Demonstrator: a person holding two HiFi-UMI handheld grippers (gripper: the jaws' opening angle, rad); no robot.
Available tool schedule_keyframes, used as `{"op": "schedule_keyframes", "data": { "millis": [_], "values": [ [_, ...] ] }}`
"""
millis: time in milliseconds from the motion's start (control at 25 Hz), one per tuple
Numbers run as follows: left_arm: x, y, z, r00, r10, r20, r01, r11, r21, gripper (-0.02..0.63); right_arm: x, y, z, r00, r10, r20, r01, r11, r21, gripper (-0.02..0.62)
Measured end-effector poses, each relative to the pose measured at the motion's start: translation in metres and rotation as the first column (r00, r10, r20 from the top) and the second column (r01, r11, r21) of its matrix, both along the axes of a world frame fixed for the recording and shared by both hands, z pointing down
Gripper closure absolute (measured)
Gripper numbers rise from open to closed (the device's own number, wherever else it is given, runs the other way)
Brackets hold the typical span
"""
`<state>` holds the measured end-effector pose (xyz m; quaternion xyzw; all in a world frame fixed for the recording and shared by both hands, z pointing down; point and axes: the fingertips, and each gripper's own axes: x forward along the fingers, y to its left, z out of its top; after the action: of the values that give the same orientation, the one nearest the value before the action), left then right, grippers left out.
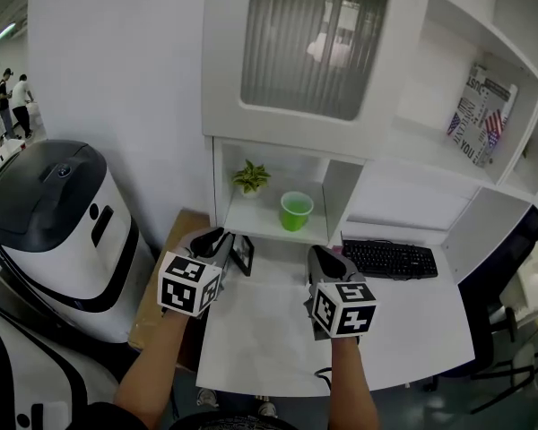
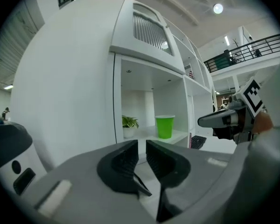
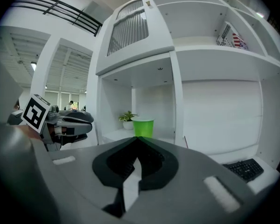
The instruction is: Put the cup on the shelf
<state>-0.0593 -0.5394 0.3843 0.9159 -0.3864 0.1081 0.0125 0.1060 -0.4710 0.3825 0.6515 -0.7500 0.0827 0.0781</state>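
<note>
Cup (image 1: 296,211) upright on shelf (image 1: 262,224); left gripper (image 2: 141,147) jaws slightly apart, right gripper (image 3: 138,143) jaws together, empty

The right gripper (image 3: 138,141) hides part of the cup (image 3: 143,126).

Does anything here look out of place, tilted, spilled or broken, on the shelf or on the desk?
Nothing stands out. The green cup stands upright on the shelf beside the small plant, with nothing spilled. The keyboard lies flat on the desk. The left claw and the right claw hold nothing.
</note>
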Motion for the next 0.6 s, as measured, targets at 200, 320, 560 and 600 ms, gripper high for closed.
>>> {"op": "schedule_keyframes", "data": {
  "millis": [200, 320, 560, 600],
  "values": [
    [-0.011, 0.0, 0.009, 1.0, -0.018, -0.01, 0.017, 0.999, -0.029, 0.606, -0.004, -0.001, -0.003, 1.0, -0.013, -0.014, 0.013, 1.0, 0.018, 0.572],
    [-0.016, -0.002, 0.011, 1.0, -0.026, -0.007, 0.026, 0.999, -0.037, 0.606, -0.002, -0.002, -0.004, 1.0, -0.007, -0.013, 0.007, 1.0, 0.023, 0.572],
    [-0.018, -0.005, 0.008, 1.0, -0.029, -0.012, 0.028, 0.999, -0.039, 0.606, 0.001, -0.001, -0.003, 1.0, 0.003, -0.015, -0.002, 1.0, 0.024, 0.572],
    [-0.018, -0.005, 0.007, 0.999, -0.029, -0.012, 0.029, 0.999, -0.039, 0.606, 0.001, -0.001, -0.003, 1.0, 0.003, -0.015, -0.002, 1.0, 0.024, 0.572]
  ]
}}
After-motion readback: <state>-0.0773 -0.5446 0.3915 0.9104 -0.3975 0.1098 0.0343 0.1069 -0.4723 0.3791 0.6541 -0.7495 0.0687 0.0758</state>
